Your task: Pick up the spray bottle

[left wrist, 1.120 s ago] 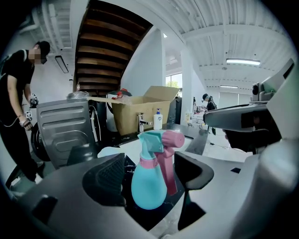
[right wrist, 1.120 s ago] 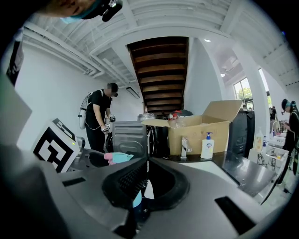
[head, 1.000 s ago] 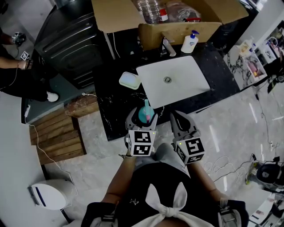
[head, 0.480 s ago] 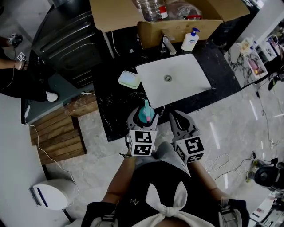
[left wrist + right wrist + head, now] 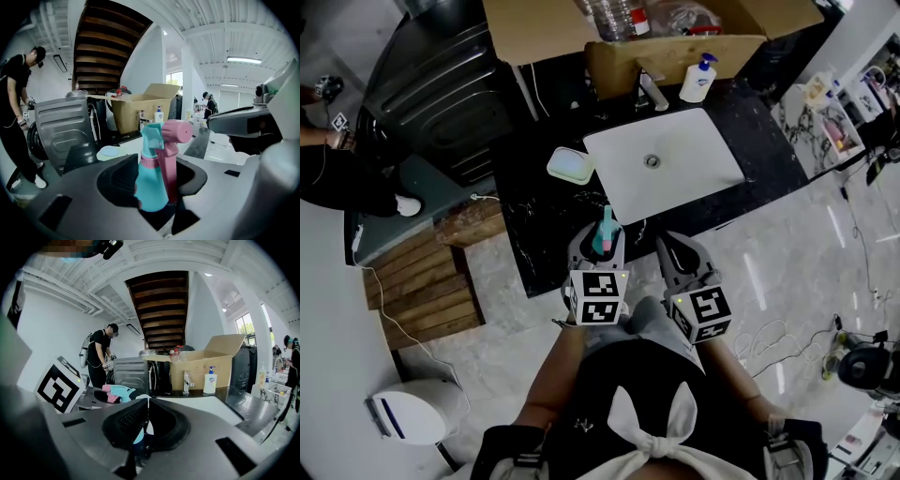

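The right tool (image 5: 146,420) is hovering nearest the person, its jaws resting together with nothing between them, just right of the left tool (image 5: 602,242). The left tool is closing its jaws, and the spray bottle (image 5: 151,180) is standing upright between them. The dark pads are lying against the turquoise body on one side and the pink trigger on the other, apparently just meeting it. The bottle is sitting close to the near edge of the black surface (image 5: 542,220), just near of the near left corner of the white basin (image 5: 698,173).

Handling, as a judgement: the bottle is looking like thin moulded plastic, so it is probably weighing little and yielding slightly under pressure. How much liquid it is carrying cannot be told. The smooth, tapering body is likely offering a slippery hold, and the pink spray head is making it top-heavy. The best place to take hold is the broad lower body, below the pink collar and clear of the trigger, so that nothing is sprayed and the bottle is not tipping in the grip.

Farther off, a pale soap dish (image 5: 570,166) is lying left of the basin. A pump dispenser (image 5: 697,81) and a cardboard box (image 5: 675,56) are standing at the far edge.
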